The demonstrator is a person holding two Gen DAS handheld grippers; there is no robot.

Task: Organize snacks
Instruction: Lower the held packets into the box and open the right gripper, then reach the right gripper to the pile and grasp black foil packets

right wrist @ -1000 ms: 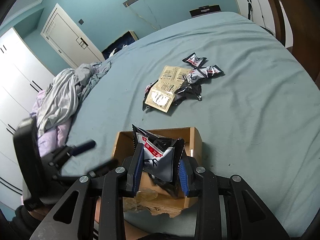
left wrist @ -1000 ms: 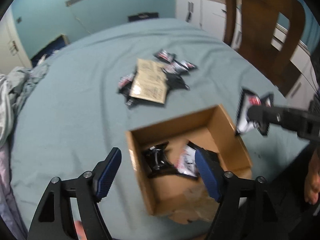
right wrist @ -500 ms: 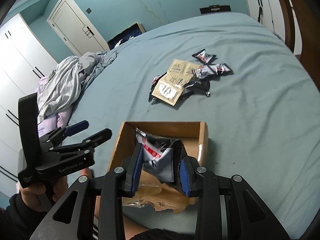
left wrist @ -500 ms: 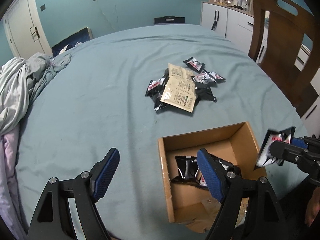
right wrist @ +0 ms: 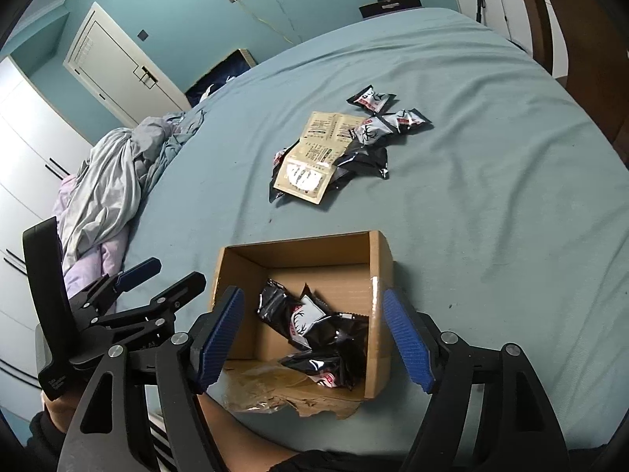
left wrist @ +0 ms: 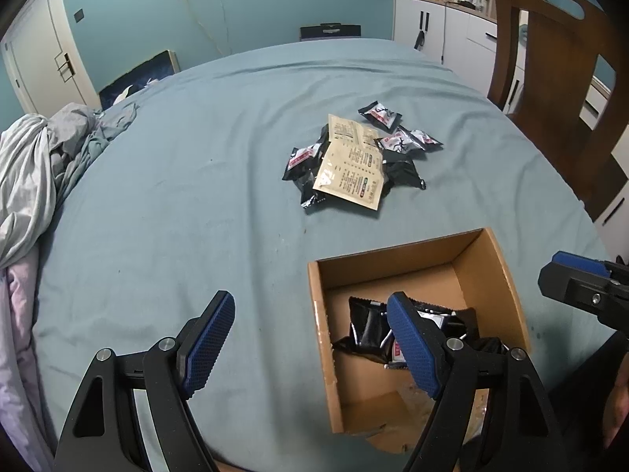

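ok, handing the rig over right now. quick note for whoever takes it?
Right gripper: jaws have just been opening, nothing between them, above the cardboard box.
Left gripper: open, empty, at the box's left edge.
Done: several black snack packets lie in the box.
Left: the pile of black packets and the two beige sachets further out on the bed sheet.

**Snack packets split between box and bed**

An open cardboard box [right wrist: 377, 271] sits near the bed's near edge, its torn front flap crumpled. Inside, several black-and-silver snack packets [right wrist: 314, 334] lie jumbled against its right wall. Toward the middle of the blue bedsheet [left wrist: 177, 196], a loose pile of packets [left wrist: 393, 145] surrounds two flat beige sachets [left wrist: 350, 173] lying on top of them.
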